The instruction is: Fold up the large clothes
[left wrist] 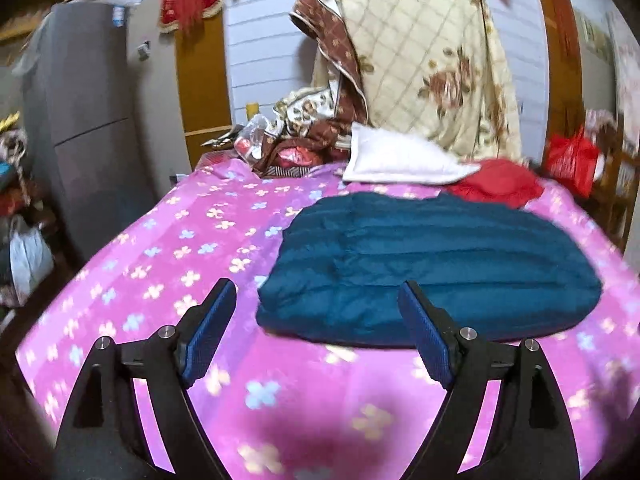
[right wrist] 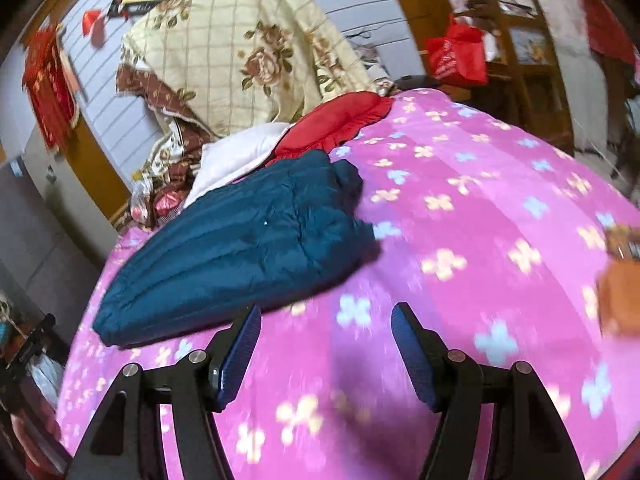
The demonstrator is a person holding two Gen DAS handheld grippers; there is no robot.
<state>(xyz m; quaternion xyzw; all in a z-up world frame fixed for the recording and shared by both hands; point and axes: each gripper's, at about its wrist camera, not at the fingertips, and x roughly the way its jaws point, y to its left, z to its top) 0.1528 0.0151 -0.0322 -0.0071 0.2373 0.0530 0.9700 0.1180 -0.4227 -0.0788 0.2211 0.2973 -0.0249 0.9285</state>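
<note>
teal jacket (left wrist: 432, 264) folded | just beyond left hand-held gripper (left wrist: 318, 300) | untouched

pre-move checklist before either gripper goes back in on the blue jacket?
1. Left gripper open, nothing held: ok.
2. Right gripper open, nothing held: ok.
3. Blue jacket lies as a folded bundle on the pink bedspread: ok.
4. Both grippers clear of the jacket, no fabric between the fingers: ok.
5. Jacket free of neighbours: not ok, red garment and white cloth sit against its far edge.
6. Fold neat underneath: cannot tell, hidden and the frames are blurred.
</note>
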